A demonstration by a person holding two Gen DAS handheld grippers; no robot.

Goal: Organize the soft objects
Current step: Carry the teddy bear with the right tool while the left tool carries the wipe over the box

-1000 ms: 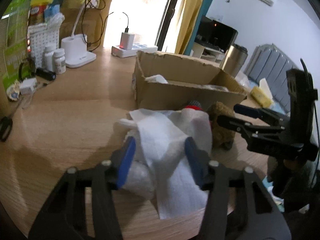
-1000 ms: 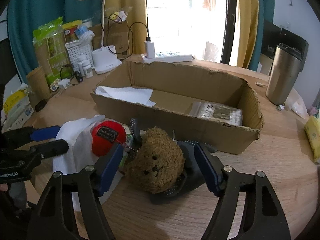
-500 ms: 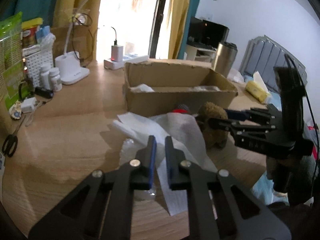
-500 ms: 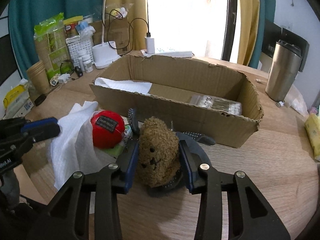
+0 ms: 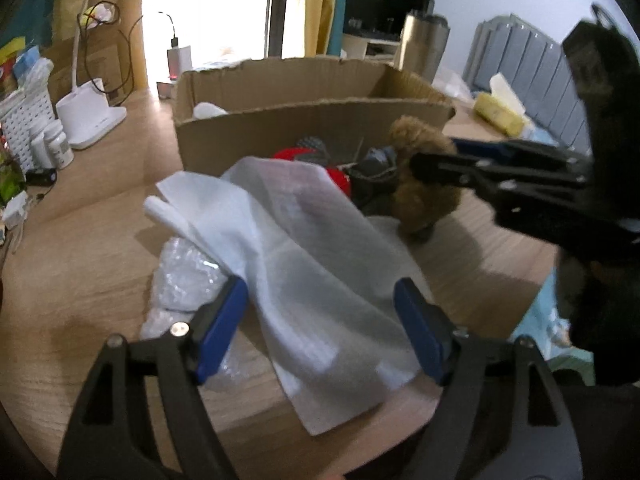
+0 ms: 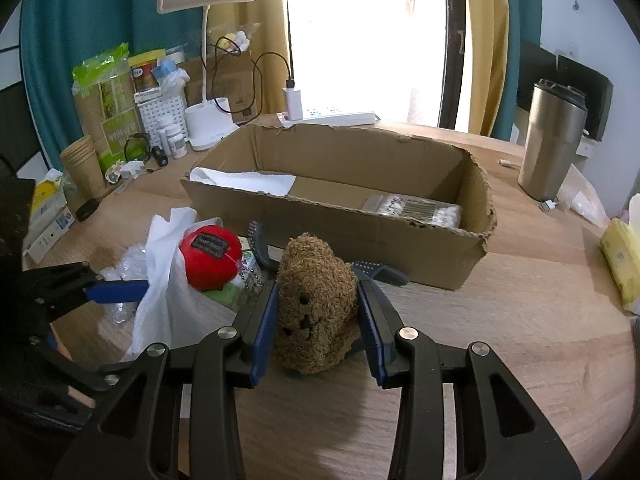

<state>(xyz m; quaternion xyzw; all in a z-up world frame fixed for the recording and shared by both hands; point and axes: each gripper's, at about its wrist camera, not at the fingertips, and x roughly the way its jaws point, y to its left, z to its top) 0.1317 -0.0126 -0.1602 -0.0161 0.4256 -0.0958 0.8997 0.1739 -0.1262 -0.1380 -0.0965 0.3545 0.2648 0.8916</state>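
My right gripper (image 6: 320,316) is shut on a brown teddy bear (image 6: 316,300) and holds it just above the wooden table, in front of the cardboard box (image 6: 472,248). The bear also shows in the left wrist view (image 5: 424,172). My left gripper (image 5: 320,316) is open, its fingers astride a white cloth (image 5: 304,264) that lies over crinkled clear plastic (image 5: 180,276). A red plush ball (image 6: 210,256) and a dark studded item (image 6: 376,270) lie beside the bear. The box holds a white cloth (image 6: 244,180) and a clear packet (image 6: 416,208).
A steel tumbler (image 6: 552,144) stands at the back right. A yellow pack (image 6: 620,256) lies at the right edge. A white desk lamp (image 6: 208,120), bottles, a power strip (image 6: 332,118) and packets crowd the back left. Bare wood shows in front of the box.
My left gripper was open, shut half a second ago, and is open again around the white cloth. My right gripper closed on the bear and has lifted it slightly.
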